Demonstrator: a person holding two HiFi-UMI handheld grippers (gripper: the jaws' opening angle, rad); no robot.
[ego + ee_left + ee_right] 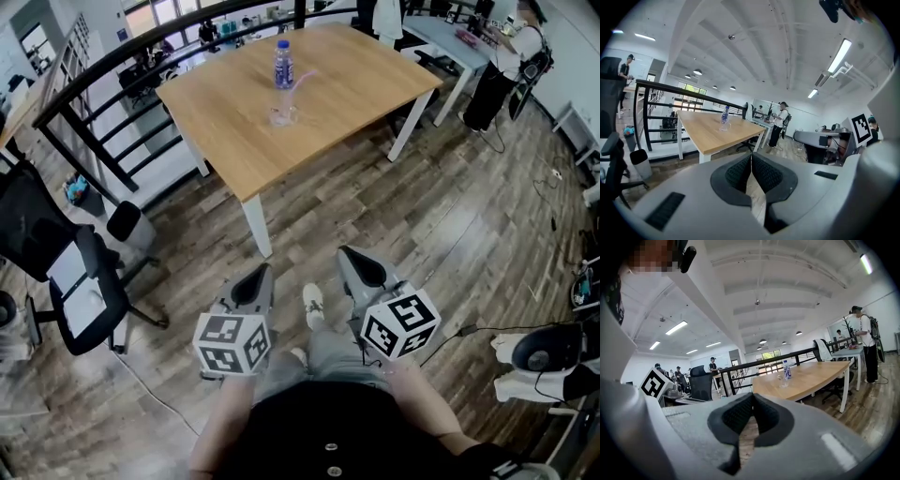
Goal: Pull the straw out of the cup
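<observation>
Bright, even light from ceiling strip lamps point(840, 55) and far windows point(771, 354); strong fisheye bending, dark vignetted corners, soft shadows.

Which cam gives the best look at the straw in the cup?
Head view: the straw shows as a pale line leaning out of the cup on the table. Both gripper views show the cup, small and distant, but the straw is too small to make out.

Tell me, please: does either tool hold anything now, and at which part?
Nothing is held. The left tool and the right tool are both shut and empty; the cup stands apart on the table.
</observation>
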